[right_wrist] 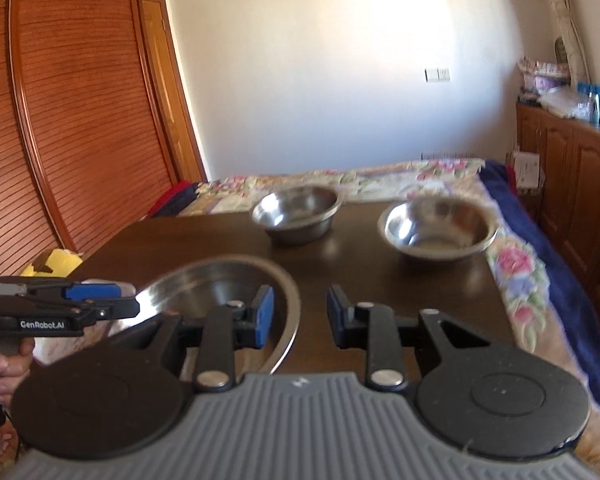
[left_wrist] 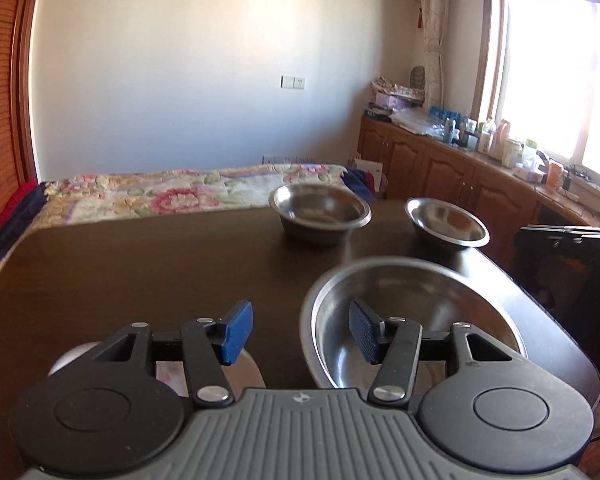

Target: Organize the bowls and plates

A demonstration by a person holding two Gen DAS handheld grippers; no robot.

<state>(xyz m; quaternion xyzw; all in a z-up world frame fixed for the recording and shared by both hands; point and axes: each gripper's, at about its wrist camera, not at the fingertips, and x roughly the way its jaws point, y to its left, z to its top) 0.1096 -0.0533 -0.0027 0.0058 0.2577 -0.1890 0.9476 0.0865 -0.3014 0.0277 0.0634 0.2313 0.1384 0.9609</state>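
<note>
On the dark wooden table (left_wrist: 140, 264) sit three steel bowls: a big bowl (left_wrist: 412, 320) at the near edge and two small ones further back — the left small bowl (left_wrist: 320, 210) and the right small bowl (left_wrist: 446, 222), standing apart from each other near the far edge. The left gripper (left_wrist: 300, 332) has its blue-padded fingers spread wide on either side of the big bowl's left rim, one pad (left_wrist: 238, 332) outside over the table and the other inside the bowl; whether either pad touches the metal cannot be told. In the right wrist view that same gripper (right_wrist: 136, 304) comes in from the left, level with the rim, held by a hand (right_wrist: 4, 364). The right gripper (right_wrist: 300, 316) also has its fingers parted, holding nothing, with its left pad (right_wrist: 262, 316) over the big bowl's (right_wrist: 220, 284) right side and the other pad over bare table. A flowered bedspread (left_wrist: 160, 192) lies behind the table.
</note>
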